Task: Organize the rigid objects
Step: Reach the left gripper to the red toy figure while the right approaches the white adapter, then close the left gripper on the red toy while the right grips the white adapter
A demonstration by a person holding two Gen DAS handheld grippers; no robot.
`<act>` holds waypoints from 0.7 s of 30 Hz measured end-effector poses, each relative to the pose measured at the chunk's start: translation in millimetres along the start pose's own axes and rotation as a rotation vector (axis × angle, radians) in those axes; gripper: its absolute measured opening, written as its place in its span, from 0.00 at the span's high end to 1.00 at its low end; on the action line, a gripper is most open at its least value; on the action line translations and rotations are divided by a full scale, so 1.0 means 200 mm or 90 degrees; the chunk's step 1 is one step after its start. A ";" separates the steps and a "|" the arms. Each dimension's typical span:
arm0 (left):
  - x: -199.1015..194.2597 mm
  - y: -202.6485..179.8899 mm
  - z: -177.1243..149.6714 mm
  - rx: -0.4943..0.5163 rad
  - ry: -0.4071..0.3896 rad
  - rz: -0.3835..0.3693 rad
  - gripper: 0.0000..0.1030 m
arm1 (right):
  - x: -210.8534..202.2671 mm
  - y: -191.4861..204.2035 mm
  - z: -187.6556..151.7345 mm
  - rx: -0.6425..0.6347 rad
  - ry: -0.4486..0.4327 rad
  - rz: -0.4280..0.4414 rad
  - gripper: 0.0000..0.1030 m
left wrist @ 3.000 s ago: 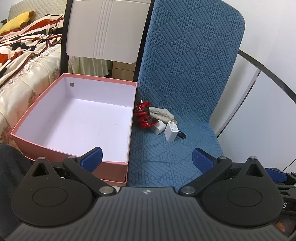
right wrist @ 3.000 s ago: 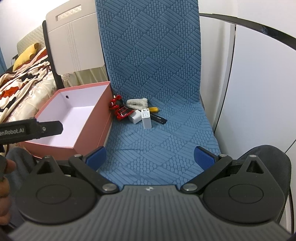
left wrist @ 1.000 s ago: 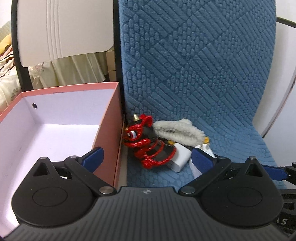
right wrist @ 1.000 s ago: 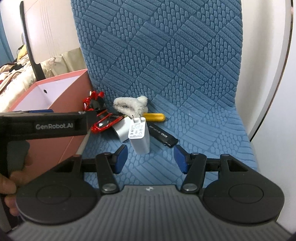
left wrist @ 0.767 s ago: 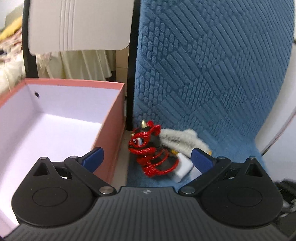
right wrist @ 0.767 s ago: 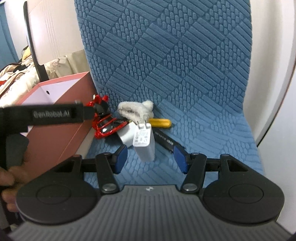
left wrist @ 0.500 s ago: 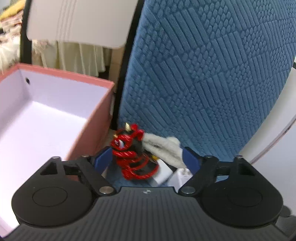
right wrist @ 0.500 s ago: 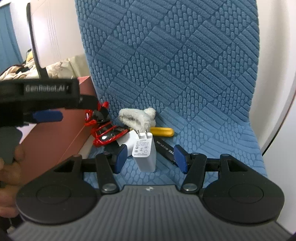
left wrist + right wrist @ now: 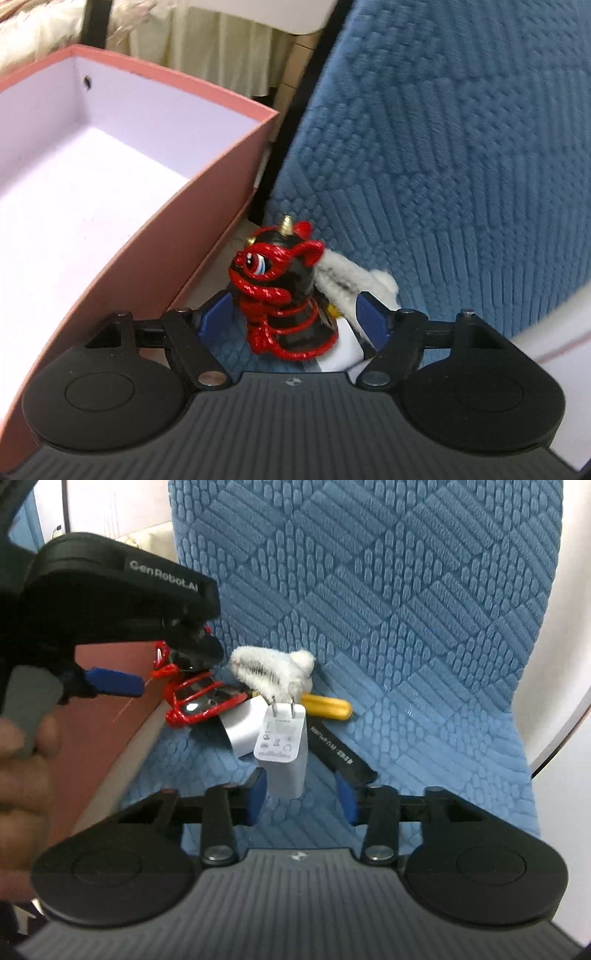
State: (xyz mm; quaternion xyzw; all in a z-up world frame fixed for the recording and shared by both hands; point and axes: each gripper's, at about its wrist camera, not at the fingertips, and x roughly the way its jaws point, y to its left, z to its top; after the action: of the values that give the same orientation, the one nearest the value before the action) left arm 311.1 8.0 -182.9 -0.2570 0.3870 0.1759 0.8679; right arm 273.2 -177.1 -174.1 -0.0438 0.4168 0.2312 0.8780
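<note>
A red and black lion-dance toy (image 9: 284, 291) stands on the blue chair seat beside the pink box (image 9: 221, 173). My left gripper (image 9: 295, 317) is open, with its blue pads on either side of the toy, not touching it. In the right wrist view the toy (image 9: 195, 701) lies partly under the left gripper's body. A white plug charger (image 9: 282, 746) stands on the seat. My right gripper (image 9: 301, 794) is open, its pads astride the charger's near end. A second white charger (image 9: 240, 727), a black USB stick (image 9: 341, 757), a yellow handle (image 9: 327, 707) and a white fluffy piece (image 9: 273, 668) lie close by.
The pink box is open, white inside, and holds nothing that I can see; it stands to the left of the pile. The blue chair back (image 9: 369, 572) rises right behind the objects. A hand (image 9: 22, 768) holds the left gripper at the left edge.
Both grippers have moved forward and down to the pile. The left jaws have narrowed around the toy. The right pads now flank the charger's near end.
</note>
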 end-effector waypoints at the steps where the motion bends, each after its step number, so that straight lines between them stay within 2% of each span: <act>1: 0.01 0.00 0.01 -0.009 -0.002 0.004 0.24 | 0.00 0.00 0.00 0.003 -0.004 0.008 0.58; 8: 0.11 -0.02 0.01 -0.027 -0.023 0.025 0.24 | 0.04 -0.01 0.03 0.004 -0.006 0.016 0.58; 15: 0.21 -0.01 0.00 -0.007 -0.031 0.015 0.25 | 0.07 -0.04 0.04 0.021 0.003 0.030 0.58; 19: 0.29 0.02 0.00 -0.007 -0.019 0.018 0.41 | 0.09 -0.05 0.05 0.033 0.011 0.037 0.58; 21: 0.31 0.06 0.00 -0.011 -0.006 0.007 0.45 | 0.09 -0.05 0.06 0.034 0.013 0.038 0.58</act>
State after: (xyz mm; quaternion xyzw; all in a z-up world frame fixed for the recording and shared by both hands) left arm 344.7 24.9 -234.1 -0.2616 0.3828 0.1853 0.8664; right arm 295.5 -176.5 -181.4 -0.0104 0.4327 0.2457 0.8674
